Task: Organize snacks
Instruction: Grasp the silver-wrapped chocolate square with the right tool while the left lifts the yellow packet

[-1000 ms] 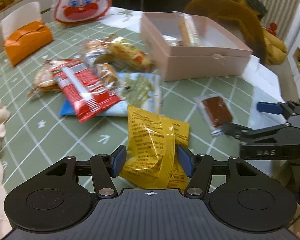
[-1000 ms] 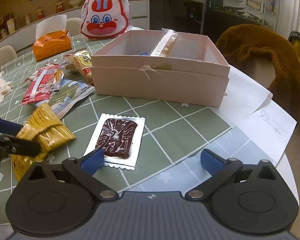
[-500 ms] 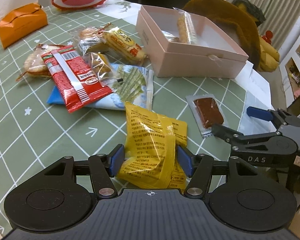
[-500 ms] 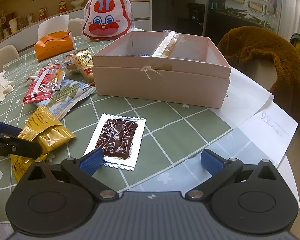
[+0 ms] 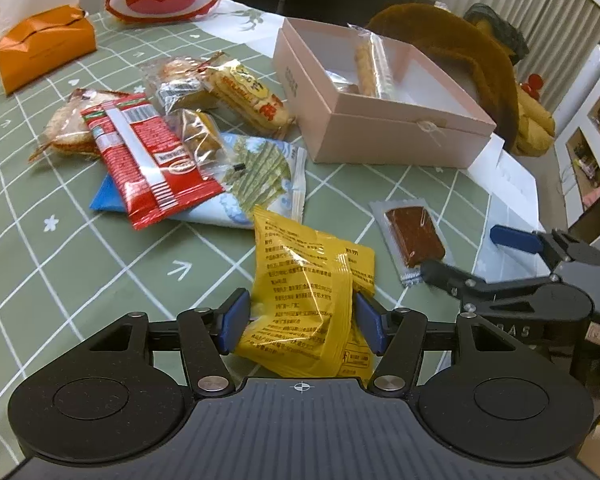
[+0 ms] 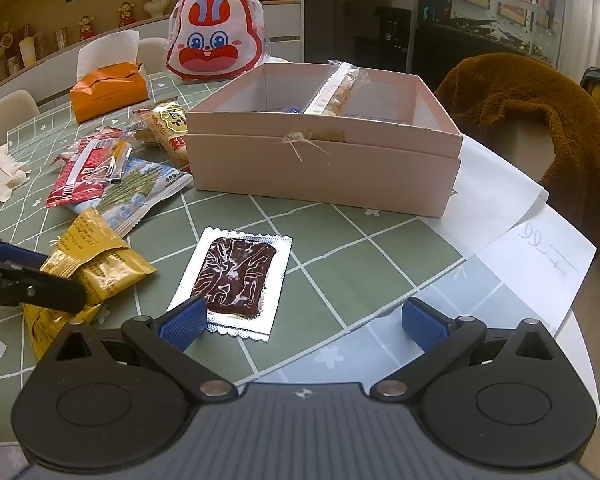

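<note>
Green checked tablecloth (image 5: 60,248), left tool (image 5: 300,322) pinching yellow packet (image 5: 304,296), right tool (image 6: 300,324) spread, shelves only in right view.

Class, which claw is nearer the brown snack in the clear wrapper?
Right. The right claw hangs open over the brown snack's near edge; the left claw grips the yellow packet beside it.

light: even indoor, bright strip seen at top right of right wrist view | glare: sheen noted on yellow packet (image 5: 304,288) and chocolate wrapper (image 6: 236,276) | shadows: soft | blur: none marked | distortion: strong fisheye bending at edges | left wrist view tinted cooler
</note>
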`<state>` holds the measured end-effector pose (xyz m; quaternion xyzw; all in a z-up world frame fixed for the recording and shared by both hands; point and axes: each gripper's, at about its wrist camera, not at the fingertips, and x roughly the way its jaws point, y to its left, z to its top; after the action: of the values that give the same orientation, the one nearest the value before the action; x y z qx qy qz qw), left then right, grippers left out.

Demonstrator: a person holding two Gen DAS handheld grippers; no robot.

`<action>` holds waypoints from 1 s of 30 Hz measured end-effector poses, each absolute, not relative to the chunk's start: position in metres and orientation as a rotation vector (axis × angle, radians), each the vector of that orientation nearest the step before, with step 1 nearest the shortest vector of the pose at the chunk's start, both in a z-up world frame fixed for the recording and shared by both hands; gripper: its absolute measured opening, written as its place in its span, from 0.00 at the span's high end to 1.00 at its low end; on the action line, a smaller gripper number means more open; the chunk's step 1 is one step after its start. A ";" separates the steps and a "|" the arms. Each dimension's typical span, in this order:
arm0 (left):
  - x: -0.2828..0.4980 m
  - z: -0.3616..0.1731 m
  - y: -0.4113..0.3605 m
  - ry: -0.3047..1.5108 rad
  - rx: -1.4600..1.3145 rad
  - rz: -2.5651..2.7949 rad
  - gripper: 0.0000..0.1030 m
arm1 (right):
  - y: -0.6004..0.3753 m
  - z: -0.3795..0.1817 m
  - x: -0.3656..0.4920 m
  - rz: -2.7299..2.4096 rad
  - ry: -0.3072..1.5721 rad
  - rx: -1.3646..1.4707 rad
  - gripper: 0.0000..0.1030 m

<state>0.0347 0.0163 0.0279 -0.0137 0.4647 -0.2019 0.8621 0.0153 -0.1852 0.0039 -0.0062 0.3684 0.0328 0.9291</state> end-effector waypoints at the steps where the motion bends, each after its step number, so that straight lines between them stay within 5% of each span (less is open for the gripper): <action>1: 0.037 0.028 0.016 0.978 -0.036 -0.429 0.39 | -0.185 0.004 0.015 0.067 0.756 -0.013 0.00; 6: 0.044 0.029 0.019 1.017 -0.100 -0.435 0.42 | -0.182 0.008 0.016 0.097 0.806 -0.028 0.00; 9: 0.037 0.035 0.022 0.993 -0.109 -0.443 0.57 | -0.176 0.014 0.020 0.168 0.873 -0.050 0.03; 12: 0.028 0.043 0.022 0.974 -0.080 -0.426 0.62 | -0.172 0.021 0.022 0.160 0.883 0.001 0.09; 24: 0.024 0.043 0.035 0.992 -0.115 -0.386 0.63 | -0.145 0.024 0.055 0.109 0.914 0.007 0.23; 30: 0.027 0.040 0.032 1.008 -0.114 -0.370 0.57 | -0.140 0.025 0.060 0.098 0.917 -0.036 0.41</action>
<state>0.0271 0.0317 0.0396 -0.0542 0.4799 -0.1761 0.8577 0.0598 -0.1401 0.0246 -0.0173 0.4426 0.0472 0.8953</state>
